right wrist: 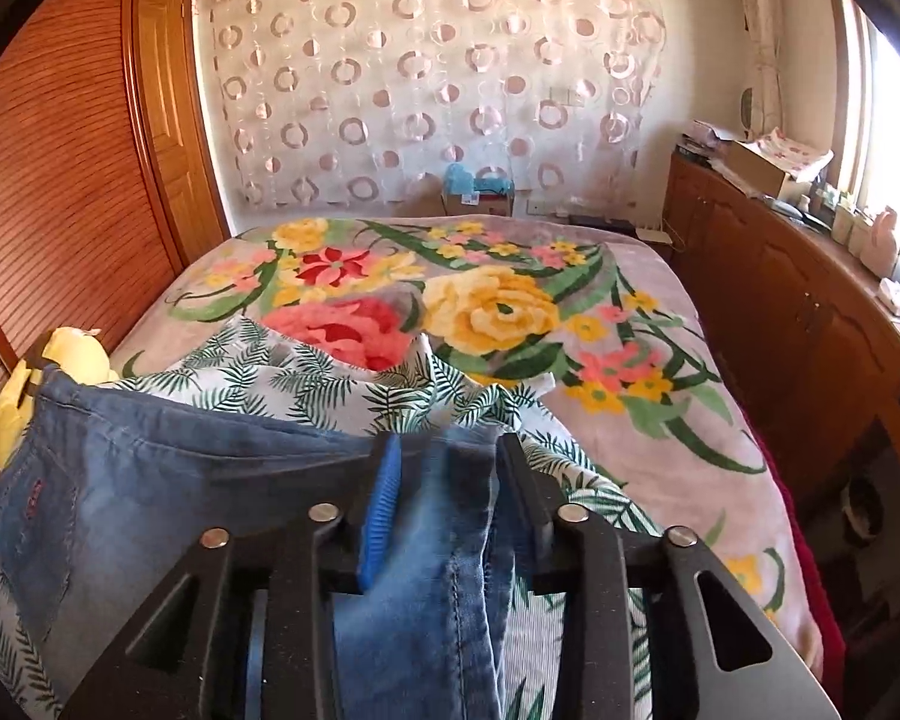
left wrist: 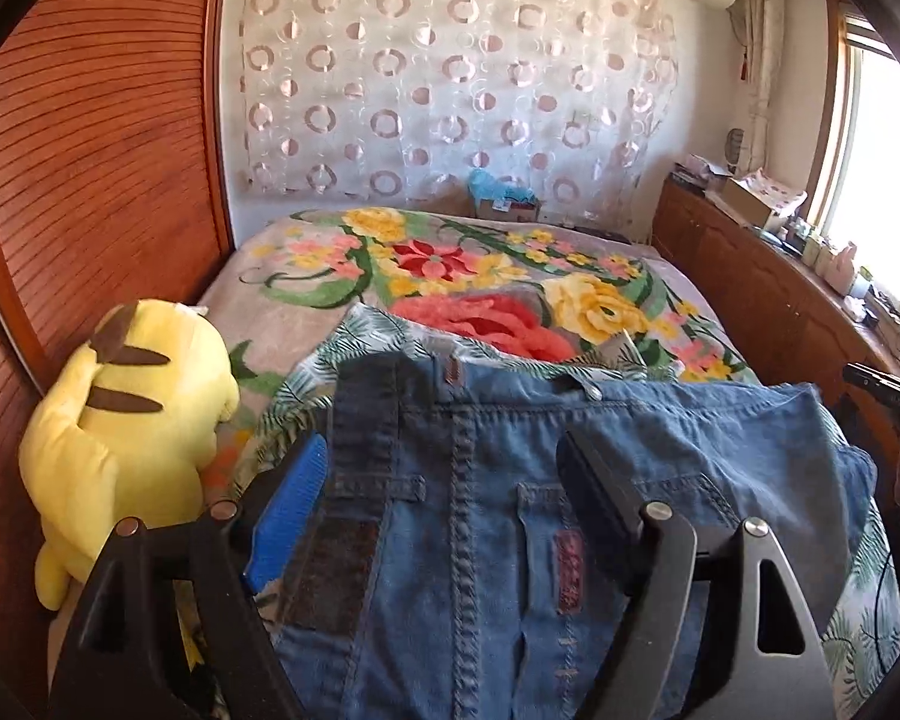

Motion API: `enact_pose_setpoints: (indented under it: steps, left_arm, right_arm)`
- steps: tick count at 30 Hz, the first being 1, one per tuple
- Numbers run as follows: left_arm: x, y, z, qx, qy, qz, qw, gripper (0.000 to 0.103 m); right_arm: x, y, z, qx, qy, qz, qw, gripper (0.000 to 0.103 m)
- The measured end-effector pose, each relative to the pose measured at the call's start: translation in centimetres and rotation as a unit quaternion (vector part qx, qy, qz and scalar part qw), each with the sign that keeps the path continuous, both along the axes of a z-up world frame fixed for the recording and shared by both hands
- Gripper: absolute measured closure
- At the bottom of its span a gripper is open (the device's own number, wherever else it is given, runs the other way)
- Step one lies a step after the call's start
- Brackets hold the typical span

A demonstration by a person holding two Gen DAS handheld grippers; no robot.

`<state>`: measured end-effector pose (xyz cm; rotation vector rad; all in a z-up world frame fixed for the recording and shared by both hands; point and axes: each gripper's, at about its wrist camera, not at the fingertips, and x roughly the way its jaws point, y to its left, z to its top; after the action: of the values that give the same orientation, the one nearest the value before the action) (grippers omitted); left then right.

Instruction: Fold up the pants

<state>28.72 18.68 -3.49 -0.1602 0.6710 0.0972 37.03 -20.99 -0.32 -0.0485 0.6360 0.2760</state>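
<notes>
Blue denim pants (left wrist: 720, 438) lie folded on a leaf-print sheet (left wrist: 378, 330) on the bed, with the waistband at the far side. My left gripper (left wrist: 444, 462) stands wide open over them. Its blue-padded finger (left wrist: 294, 498) is off their left edge and the other finger (left wrist: 594, 480) rests over the middle, neither pressing the cloth. In the right wrist view the pants (right wrist: 150, 480) spread to the left. A blurred fold of denim (right wrist: 426, 570) hangs between the parted jaws of my right gripper (right wrist: 450, 468), and the blue pad (right wrist: 381, 510) shows its face free of the cloth.
A yellow plush toy (left wrist: 126, 420) sits at the bed's left edge against a wooden wardrobe (left wrist: 90, 150). A floral blanket (right wrist: 498, 306) covers the bed beyond the sheet. A wooden cabinet (right wrist: 780, 276) with clutter on top runs along the right under a window.
</notes>
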Motion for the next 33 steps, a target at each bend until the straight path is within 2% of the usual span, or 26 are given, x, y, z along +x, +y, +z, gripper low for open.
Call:
enact_pose_setpoints:
  steps: [3, 14, 23, 33]
  left_arm:
    - [-0.7, -1.0, -0.7, -0.002, 0.005, -0.012, 0.9999, 0.023]
    - [-1.6, -6.0, -4.8, 0.001, 0.046, -0.067, 0.9967, 0.024]
    - [-1.5, -7.9, -6.9, 0.021, 0.074, -0.088, 0.9931, 0.024]
    - [-1.8, -8.6, -8.3, 0.030, 0.087, -0.090, 0.9917, 0.023]
  right_arm:
    - [-1.7, -0.9, -0.2, 0.005, 0.011, 0.000, 1.000, 0.057]
    - [-7.0, -5.1, -2.7, 0.013, 0.067, -0.022, 0.997, 0.057]
    - [-6.5, -4.8, -4.2, 0.039, 0.103, -0.027, 0.994, 0.057]
    - [-5.5, -4.4, -4.7, 0.029, 0.133, -0.038, 0.990, 0.057]
